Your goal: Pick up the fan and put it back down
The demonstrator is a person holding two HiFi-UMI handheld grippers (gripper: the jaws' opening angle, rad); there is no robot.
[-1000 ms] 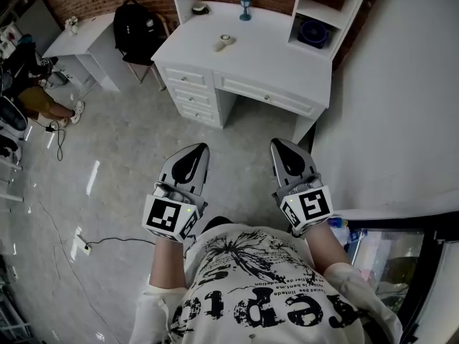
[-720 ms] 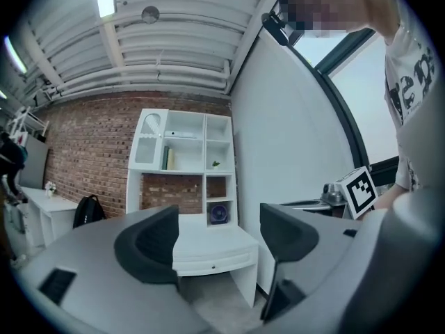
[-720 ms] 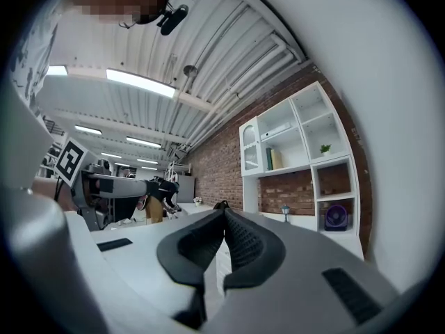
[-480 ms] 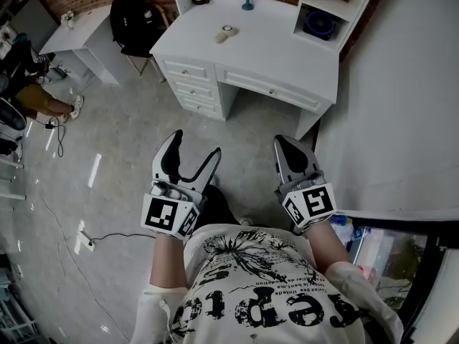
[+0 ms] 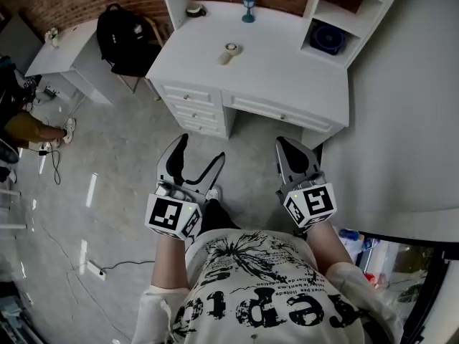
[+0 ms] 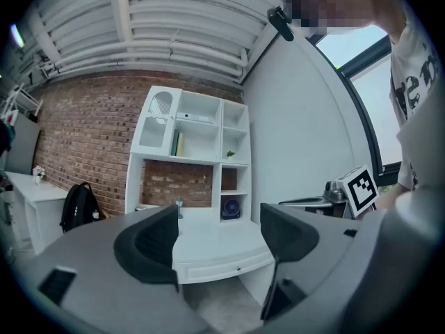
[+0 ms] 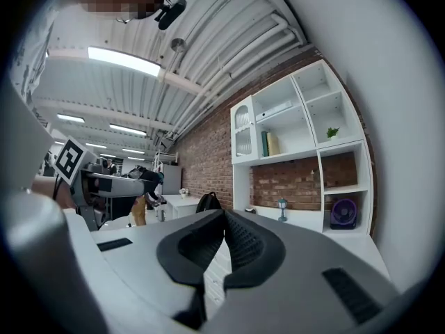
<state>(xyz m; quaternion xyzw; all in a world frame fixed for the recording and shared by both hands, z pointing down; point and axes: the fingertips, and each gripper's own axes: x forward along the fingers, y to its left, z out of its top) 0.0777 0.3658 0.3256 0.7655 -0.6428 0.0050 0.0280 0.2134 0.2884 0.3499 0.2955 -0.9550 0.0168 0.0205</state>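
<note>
A small round dark-blue fan [image 5: 326,39] stands in the low cubby at the right of the white desk [image 5: 287,70]; it also shows in the left gripper view as the fan [image 6: 231,208] and in the right gripper view as the fan [image 7: 343,213]. A white hand-held item with a round head [image 5: 228,51] lies on the desk top. My left gripper [image 5: 197,162] is held level over the floor short of the desk, open and empty [image 6: 219,239]. My right gripper [image 5: 290,153] is beside it, shut on nothing [image 7: 224,218].
A blue goblet-shaped ornament [image 5: 248,8] and a dark round object [image 5: 194,9] stand at the desk's back. A black backpack [image 5: 122,31] sits on a chair left of the desk, next to a second white table [image 5: 61,49]. A white wall [image 5: 409,120] runs along the right.
The left jaws went from shut to open. Both grippers have moved forward toward the desk, which now sits nearer in the head view.
</note>
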